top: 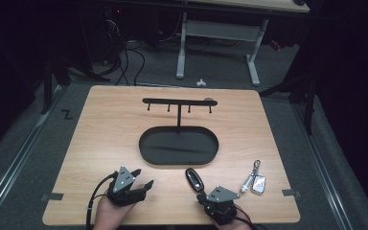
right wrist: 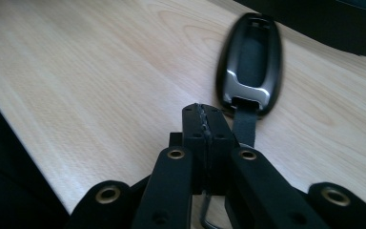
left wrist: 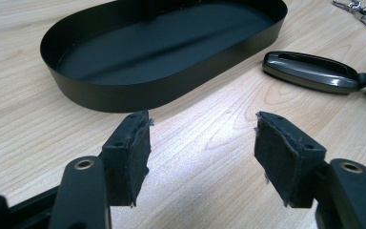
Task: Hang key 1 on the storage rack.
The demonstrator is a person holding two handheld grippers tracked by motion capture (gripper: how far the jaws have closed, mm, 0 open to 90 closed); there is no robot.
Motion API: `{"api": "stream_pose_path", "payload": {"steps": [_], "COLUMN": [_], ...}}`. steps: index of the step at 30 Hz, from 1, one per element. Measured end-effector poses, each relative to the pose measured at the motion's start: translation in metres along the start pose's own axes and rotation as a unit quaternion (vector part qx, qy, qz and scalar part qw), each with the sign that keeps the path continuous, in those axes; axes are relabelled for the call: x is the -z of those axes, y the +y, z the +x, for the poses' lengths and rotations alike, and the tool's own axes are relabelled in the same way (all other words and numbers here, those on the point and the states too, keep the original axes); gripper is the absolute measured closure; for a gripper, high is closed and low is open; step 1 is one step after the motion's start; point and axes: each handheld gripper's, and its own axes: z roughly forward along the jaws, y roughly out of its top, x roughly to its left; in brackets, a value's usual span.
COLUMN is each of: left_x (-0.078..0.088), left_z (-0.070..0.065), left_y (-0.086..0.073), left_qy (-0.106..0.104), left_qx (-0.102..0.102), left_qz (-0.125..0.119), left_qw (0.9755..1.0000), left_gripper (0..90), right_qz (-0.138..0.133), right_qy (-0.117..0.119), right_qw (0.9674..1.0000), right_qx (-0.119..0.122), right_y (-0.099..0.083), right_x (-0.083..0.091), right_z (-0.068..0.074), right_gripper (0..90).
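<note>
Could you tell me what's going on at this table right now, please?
A person holds a gripper in each hand at a wooden table. The right gripper has its jaws shut, apparently on the strap of a dark car key fob lying in front of a black oval tray with a hook rack. The left gripper is open and holds nothing. A second set of keys lies to the right, untouched.

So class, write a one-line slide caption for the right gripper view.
Right gripper fingers shut beside the strap of a black car key fob on the wooden table.
</note>
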Motion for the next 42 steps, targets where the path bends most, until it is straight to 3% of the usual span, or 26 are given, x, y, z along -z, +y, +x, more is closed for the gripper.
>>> {"api": "stream_pose_path", "payload": {"steps": [15,25,28,31,32,33,35,37,38,39,40,42], "left_x": [0.001,0.007,0.018,0.031,0.035,0.042,0.056,0.062,0.082,0.082,0.100,0.117], "left_z": [0.000,0.002,0.005,0.014,0.017,0.020,0.022,0.024,0.030,0.030,0.033,0.039], "left_y": [0.000,-0.002,-0.003,0.003,0.004,0.004,-0.001,-0.004,-0.014,-0.014,-0.028,-0.041], "left_qy": [-0.003,0.004,0.004,0.009,0.001,-0.009,0.016,0.015,0.021,0.021,0.042,0.053], "left_qx": [0.003,0.006,0.013,0.056,0.076,0.083,0.061,0.061,0.064,0.064,0.044,0.047], "left_qz": [-0.003,-0.005,-0.013,-0.032,-0.043,-0.046,-0.036,-0.036,-0.034,-0.034,-0.008,0.006], "left_qw": [1.0000,1.0000,0.9998,0.9979,0.9962,0.9954,0.9974,0.9974,0.9972,0.9972,0.9981,0.9975], "left_gripper": [37.6,37.6,37.9,39.2,39.6,39.6,39.5,39.3,39.4,39.6,39.6,39.4], "right_qz": [0.003,0.012,0.013,0.015,0.015,0.015,0.015,0.015,0.006,0.003,-0.001,-0.005], "right_qy": [-0.052,-0.078,-0.077,-0.074,-0.073,-0.072,-0.071,-0.075,-0.076,-0.075,-0.074,-0.070], "right_qw": [0.9972,0.9938,0.9935,0.9936,0.9937,0.9937,0.9938,0.9938,0.9939,0.9939,0.9940,0.9949], "right_qx": [-0.053,-0.078,-0.083,-0.084,-0.084,-0.085,-0.083,-0.080,-0.080,-0.080,-0.080,-0.072], "right_y": [-0.011,-0.007,-0.002,0.001,0.002,0.003,0.004,0.005,0.006,0.006,0.007,0.008], "right_x": [0.013,0.007,0.002,-0.002,-0.004,-0.005,-0.007,-0.007,-0.005,-0.004,-0.003,0.000], "right_z": [-0.042,-0.065,-0.068,-0.071,-0.072,-0.073,-0.075,-0.075,-0.074,-0.073,-0.071,-0.066], "right_gripper": [89.9,89.8,89.8,89.7,89.7,89.7,89.8,89.8,89.8,89.8,89.8,89.9]}}
